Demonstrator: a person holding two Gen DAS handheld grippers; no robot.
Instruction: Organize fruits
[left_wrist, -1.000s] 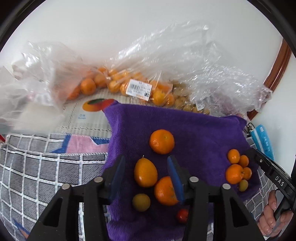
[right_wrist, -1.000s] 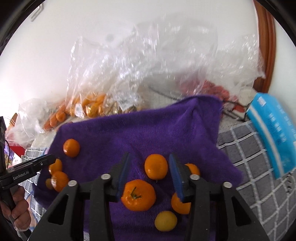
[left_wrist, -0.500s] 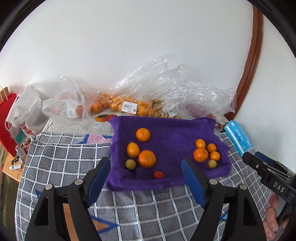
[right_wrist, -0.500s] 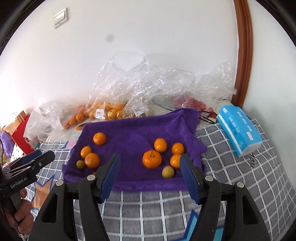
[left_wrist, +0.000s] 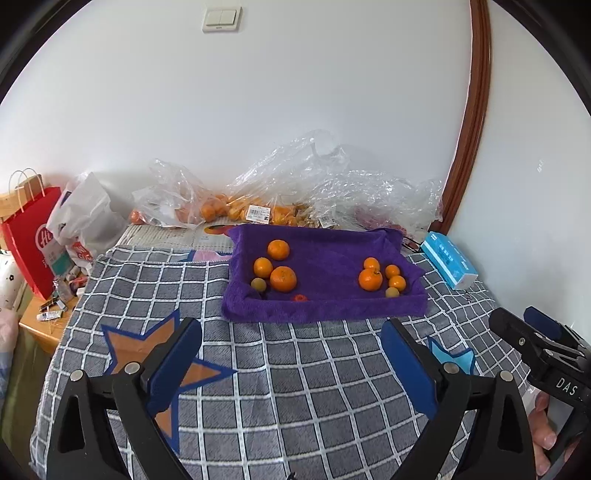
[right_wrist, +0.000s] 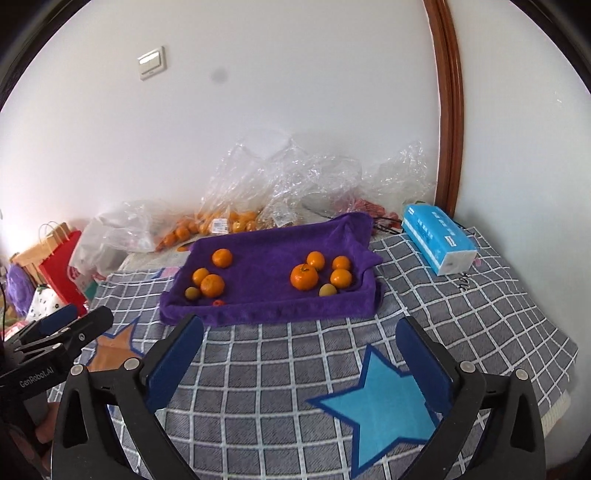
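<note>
L gripper (left_wrist: 291, 354): hanging wide open, holding nothing.
R gripper (right_wrist: 299, 354): same, jaws spread, empty.
Fruits: sitting on purple towel (left_wrist: 332, 310) in 2 clusters, left group (left_wrist: 275, 271), right group (left_wrist: 382, 277).
Progress: looking near done (small red fruit (left_wrist: 299, 297) lying apart).

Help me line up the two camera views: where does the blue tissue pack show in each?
Left wrist: the tissue pack lies at mid-right, just right of the purple towel, near the wood door frame.
Right wrist: the tissue pack lies right of centre, again just right of the towel.
Shared landmark: the purple towel holding the fruit.
</note>
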